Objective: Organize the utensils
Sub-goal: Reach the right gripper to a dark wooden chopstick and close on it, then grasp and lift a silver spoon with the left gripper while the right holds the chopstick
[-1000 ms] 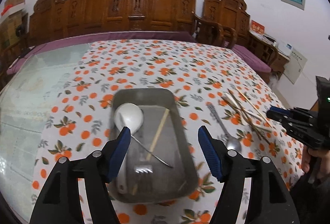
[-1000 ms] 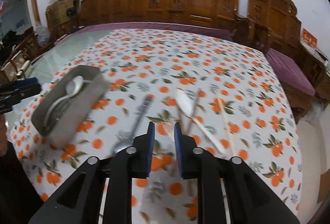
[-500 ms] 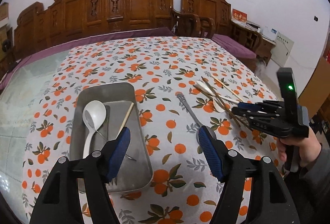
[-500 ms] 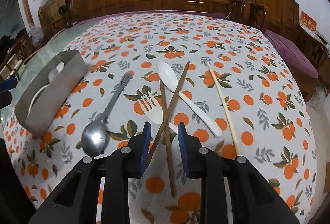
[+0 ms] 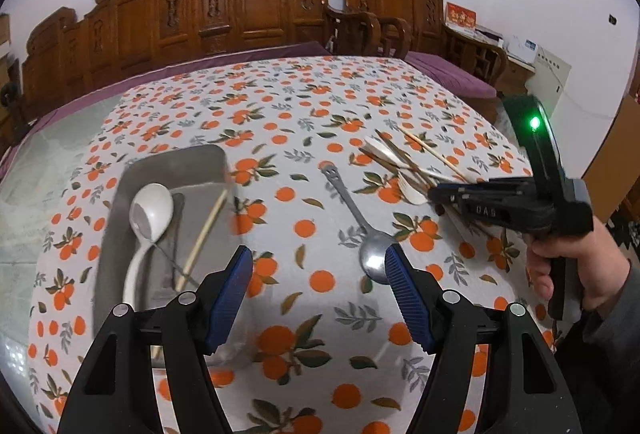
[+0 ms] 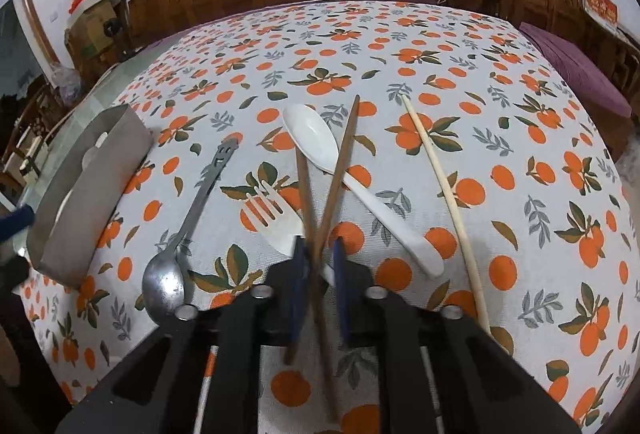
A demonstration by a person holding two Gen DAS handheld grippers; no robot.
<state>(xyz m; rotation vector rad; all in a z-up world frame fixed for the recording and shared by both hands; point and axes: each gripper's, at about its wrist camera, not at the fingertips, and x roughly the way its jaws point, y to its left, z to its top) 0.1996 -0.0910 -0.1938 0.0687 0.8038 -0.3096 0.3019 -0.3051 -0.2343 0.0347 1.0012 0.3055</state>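
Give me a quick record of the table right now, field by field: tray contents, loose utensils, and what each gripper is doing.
surface: tablecloth with orange print
tray: metal tray, left of the loose utensils
in tray: white ladle, pale chopstick, thin metal utensil, partly hidden
loose: metal spoon, white fork, white spoon, light chopstick
right gripper: jaws shut on the crossed dark chopsticks
left gripper: jaws open, nothing between them, near the metal spoon's bowl
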